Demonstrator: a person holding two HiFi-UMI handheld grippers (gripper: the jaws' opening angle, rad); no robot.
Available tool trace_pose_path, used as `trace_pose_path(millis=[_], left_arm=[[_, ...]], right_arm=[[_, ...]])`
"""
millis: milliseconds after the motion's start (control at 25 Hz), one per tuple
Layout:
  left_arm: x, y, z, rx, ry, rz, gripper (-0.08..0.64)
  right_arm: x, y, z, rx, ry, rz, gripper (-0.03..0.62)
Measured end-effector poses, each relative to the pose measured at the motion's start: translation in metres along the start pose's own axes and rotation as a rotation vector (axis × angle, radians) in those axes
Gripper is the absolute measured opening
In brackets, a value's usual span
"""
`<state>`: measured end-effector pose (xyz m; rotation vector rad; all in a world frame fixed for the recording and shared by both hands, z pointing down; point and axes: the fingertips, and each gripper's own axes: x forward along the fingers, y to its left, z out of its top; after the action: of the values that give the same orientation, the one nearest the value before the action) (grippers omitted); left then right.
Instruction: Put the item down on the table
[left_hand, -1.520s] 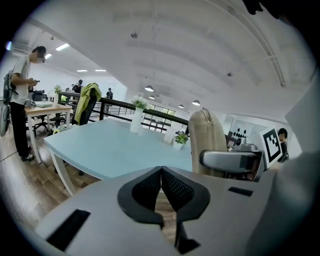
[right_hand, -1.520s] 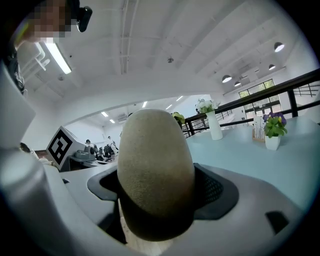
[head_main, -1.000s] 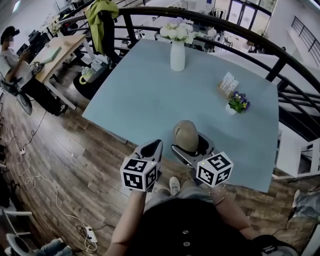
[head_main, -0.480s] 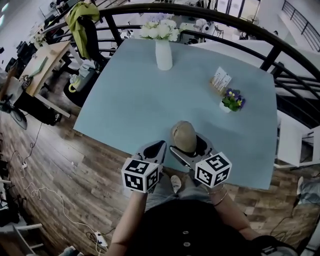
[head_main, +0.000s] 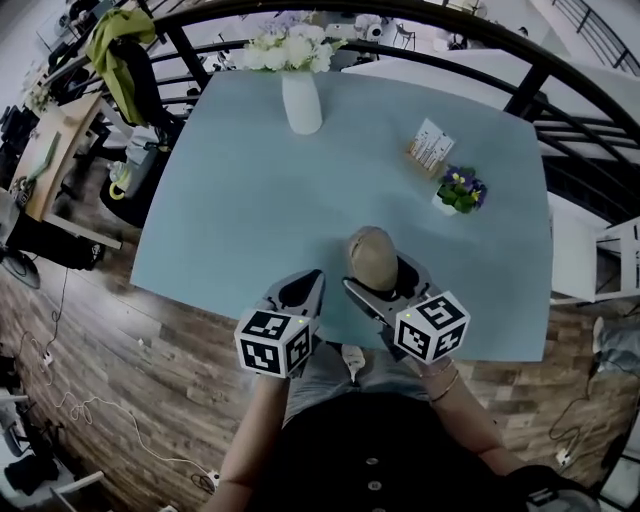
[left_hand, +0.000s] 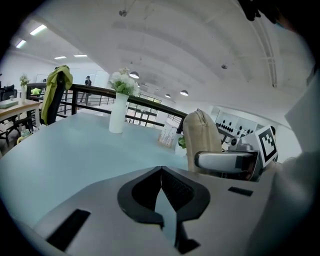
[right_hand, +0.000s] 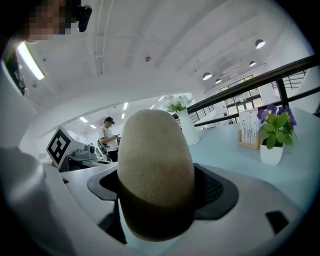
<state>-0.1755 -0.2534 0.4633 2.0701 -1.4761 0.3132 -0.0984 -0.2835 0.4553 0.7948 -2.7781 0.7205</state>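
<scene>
Carried further in over tabletop (head_main: 250, 200) than a second ago: tan item (head_main: 372, 256), upright, clamped in right gripper (head_main: 390, 287) jaws near the front edge. Left gripper (head_main: 303, 288) closed on nothing. Probably end of carry; next calls for lowering until the base seats, then easing jaws apart.

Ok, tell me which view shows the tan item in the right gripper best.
The left gripper view: the tan item shows side-on, nearly whole, with its top seam. The right gripper view has it end-on and oversized, clamped in the right gripper's jaws. The head view shows it small, from above.
</scene>
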Motion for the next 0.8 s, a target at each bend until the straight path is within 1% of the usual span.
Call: trace_pose_path(millis=[240,440,800], left_arm=[[0.018,0.024,0.012,0.015,0.028,-0.035,0.018],[0.027,0.044,0.022,0.049,0.045,-0.076,0.018],[0.043,0.071,0.031,0.079,0.076,-0.140,0.018]], right_arm=[[0.018,-0.026,0.009,-0.011,0.029,-0.070,0.410],[0.036,-0.034,0.015,0.002,0.011,-0.140,0.410],[0.067,-0.037,0.026,0.001,-0.011,-0.196,0.410]])
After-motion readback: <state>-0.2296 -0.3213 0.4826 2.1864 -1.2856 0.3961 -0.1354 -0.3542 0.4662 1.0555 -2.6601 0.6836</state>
